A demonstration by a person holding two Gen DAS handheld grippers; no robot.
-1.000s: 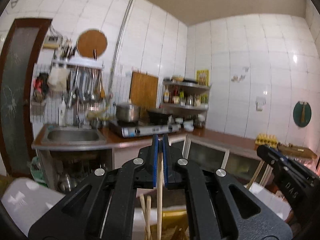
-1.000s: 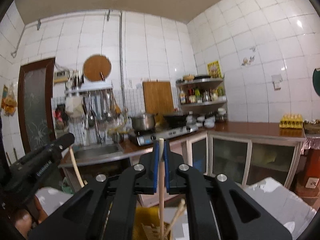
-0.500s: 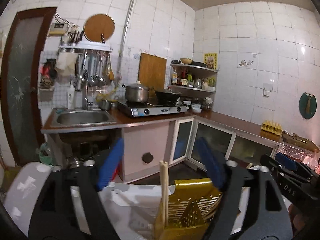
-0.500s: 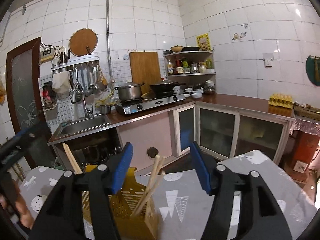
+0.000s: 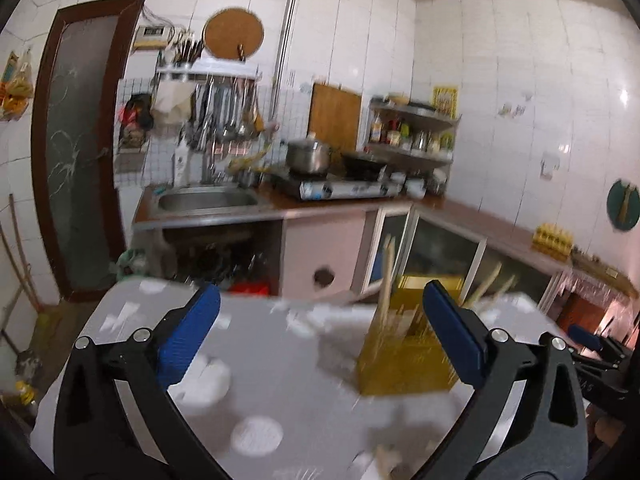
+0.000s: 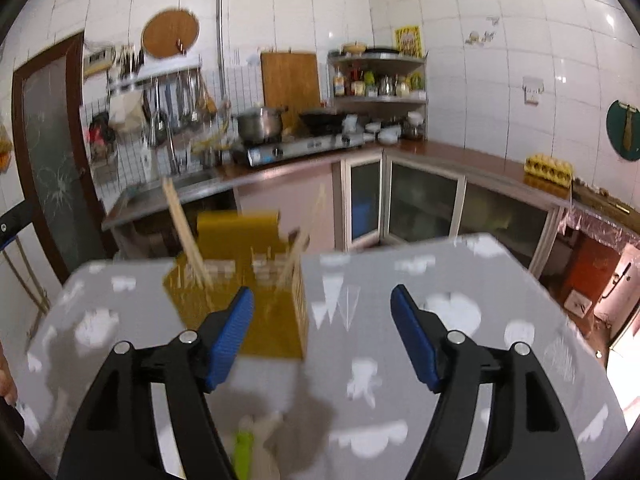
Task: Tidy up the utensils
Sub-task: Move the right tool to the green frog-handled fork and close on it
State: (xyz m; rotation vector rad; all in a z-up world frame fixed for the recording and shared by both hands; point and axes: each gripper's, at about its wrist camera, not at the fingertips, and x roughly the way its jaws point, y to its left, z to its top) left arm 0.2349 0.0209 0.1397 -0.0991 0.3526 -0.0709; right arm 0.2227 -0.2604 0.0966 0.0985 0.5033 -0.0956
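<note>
Both grippers are hanging wide open and empty over the table [image 6: 460,280], pulled back from the yellow holder [image 6: 240,312]. A second ago each was clamped on a single chopstick held upright above that holder; half a second ago the jaws were already parting. Now the sticks are standing inside it, so both drops appear done.

Left gripper [image 5: 320,328]: jaws spread far apart, nothing between them. The holder is sitting just ahead and right of it, with one pair of chopsticks [image 5: 386,280] rising near-upright from the holder's left side and more chopsticks [image 5: 486,286] leaning out to its right.

Right gripper [image 6: 322,332]: jaws equally spread, nothing held. The holder is lying ahead and left of it; one pair [image 6: 184,232] is leaning left, another [image 6: 304,236] is leaning right.

Nearer than the holder, at the bottom edge of the right view, something green [image 6: 244,444] and pale is lying on the table, too blurred to name. Judgement: possibly the next utensil to collect; both views are smearing with motion.
</note>
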